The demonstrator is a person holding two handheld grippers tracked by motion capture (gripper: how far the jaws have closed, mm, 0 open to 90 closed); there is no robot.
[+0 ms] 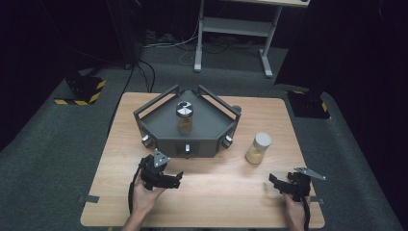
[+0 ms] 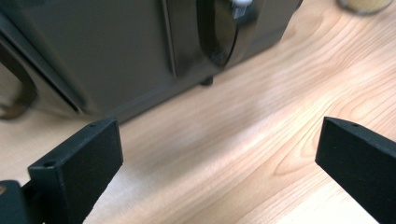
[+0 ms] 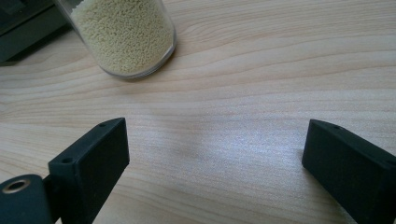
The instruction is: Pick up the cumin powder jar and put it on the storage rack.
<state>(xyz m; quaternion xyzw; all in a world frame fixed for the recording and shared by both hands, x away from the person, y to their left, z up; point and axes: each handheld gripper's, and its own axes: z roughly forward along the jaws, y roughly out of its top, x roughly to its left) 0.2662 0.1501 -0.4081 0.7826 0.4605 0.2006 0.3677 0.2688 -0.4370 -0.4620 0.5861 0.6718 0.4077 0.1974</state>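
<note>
1. Left hand point(image 1: 144, 190) comes in from the near edge of the tabletop point(image 1: 216, 202), forearm angled up and slightly right, wrapped around the left tool point(image 1: 179, 179) — it sits low over the wood just in front of the dark grey tray stand point(image 1: 211, 130).
2. Left tool's jaws are spread wide with nothing between them; in the left gripper view bare wood grain shows in the gap, and the stand's dark front wall point(image 2: 116, 51) rises just beyond.
3. Right hand point(image 1: 294, 211) enters at the near right corner, wrist low, gripping the right tool point(image 1: 274, 182) with its jaws turned left across the tabletop.
4. Right tool is wide apart too — empty, hovering just above the wood.
5. The jar of pale grains point(image 1: 258, 148) stands upright on the tabletop to the right of the stand, between it and the right tool, near the tool but apart from it; in the right gripper view the jar point(image 3: 123, 35) shows ahead of the jaws, toward the left one.
6. A second jar point(image 1: 184, 117) with a metal lid stands upright in the middle of the stand's tray, on the far side of the left tool.
</note>
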